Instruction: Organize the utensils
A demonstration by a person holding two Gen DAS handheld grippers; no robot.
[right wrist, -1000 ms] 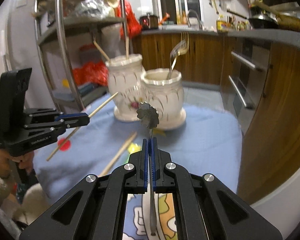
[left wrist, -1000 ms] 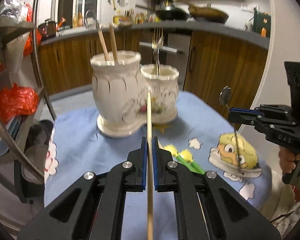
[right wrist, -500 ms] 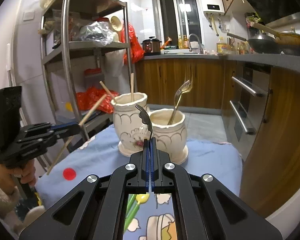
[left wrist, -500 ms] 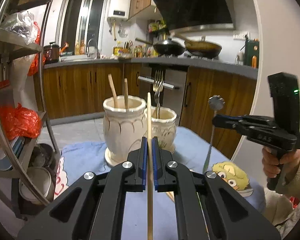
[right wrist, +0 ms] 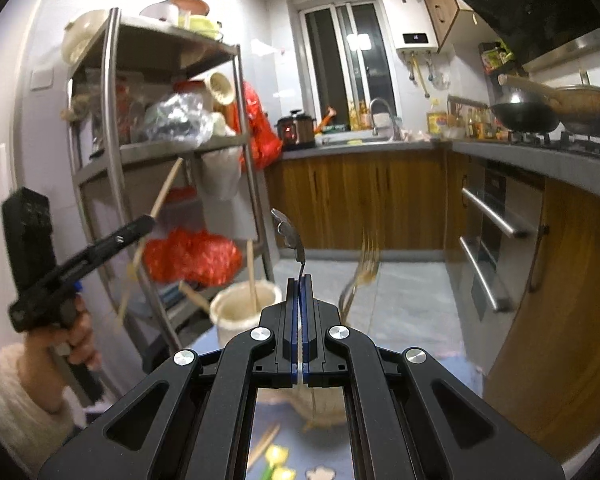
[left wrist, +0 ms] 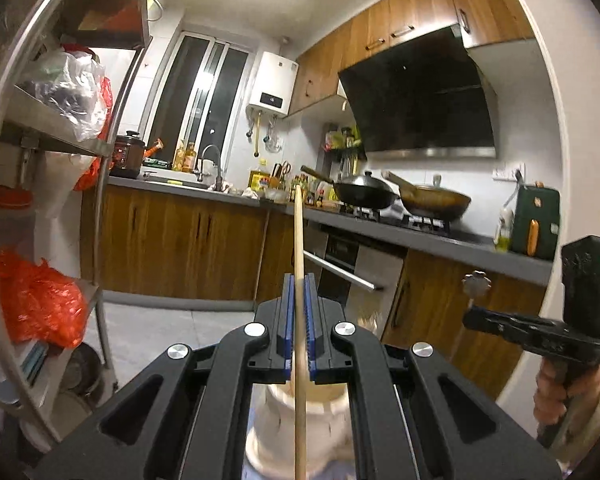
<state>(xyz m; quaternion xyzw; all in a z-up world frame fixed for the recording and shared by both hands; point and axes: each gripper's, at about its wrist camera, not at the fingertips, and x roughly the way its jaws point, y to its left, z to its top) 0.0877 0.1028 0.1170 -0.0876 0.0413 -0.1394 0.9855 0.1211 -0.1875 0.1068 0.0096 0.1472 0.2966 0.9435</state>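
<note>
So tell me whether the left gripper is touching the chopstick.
Touching. The left wrist view shows the left gripper with its blue pads shut on the chopstick, which passes straight between them with no gap.

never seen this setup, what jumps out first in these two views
In the left wrist view, the left gripper clamps a long wooden chopstick dead centre. In the right wrist view, the right gripper pinches a metal utensil, above two white ceramic holders.
</note>
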